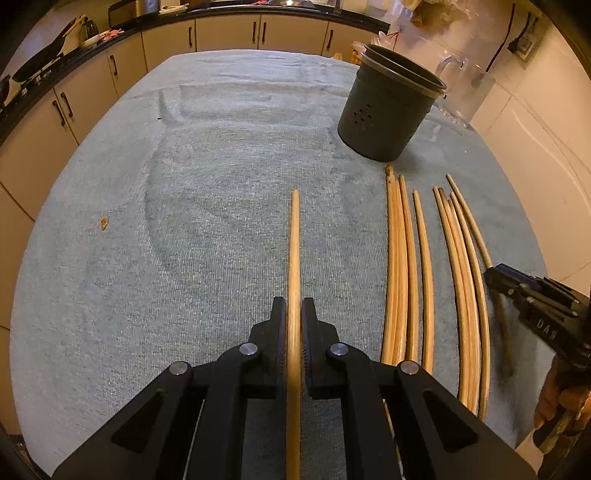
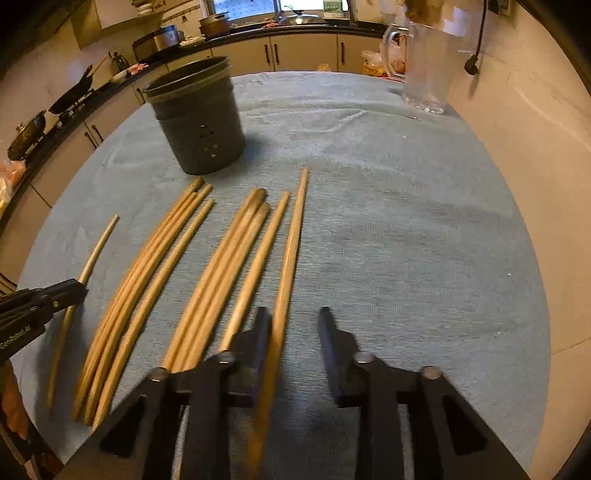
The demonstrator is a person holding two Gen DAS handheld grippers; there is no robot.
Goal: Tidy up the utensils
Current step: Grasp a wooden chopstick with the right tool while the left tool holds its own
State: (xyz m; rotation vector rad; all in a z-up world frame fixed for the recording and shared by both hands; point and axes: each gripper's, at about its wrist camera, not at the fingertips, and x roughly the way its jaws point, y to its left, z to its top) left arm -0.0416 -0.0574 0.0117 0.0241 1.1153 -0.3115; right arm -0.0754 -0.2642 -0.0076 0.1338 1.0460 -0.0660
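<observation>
My left gripper (image 1: 294, 301) is shut on a pale wooden chopstick (image 1: 294, 240) that points away over the blue towel (image 1: 184, 221). Right of it, several more chopsticks (image 1: 406, 258) lie side by side. Behind them stands a dark grey perforated holder (image 1: 384, 110), upright and apparently empty. In the right wrist view my right gripper (image 2: 294, 312) straddles the rightmost chopstick (image 2: 291, 240). That stick rests against the left finger, with a gap to the right one. The left gripper (image 2: 81, 288) shows at the far left, the holder (image 2: 199, 122) at the back left.
A clear glass pitcher (image 2: 428, 66) stands at the table's far right corner, near the wall. Kitchen counters with cabinets (image 1: 221, 33) ring the table; a wok (image 1: 40, 59) sits on the stove at left. A small crumb (image 1: 103, 222) lies on the towel's left side.
</observation>
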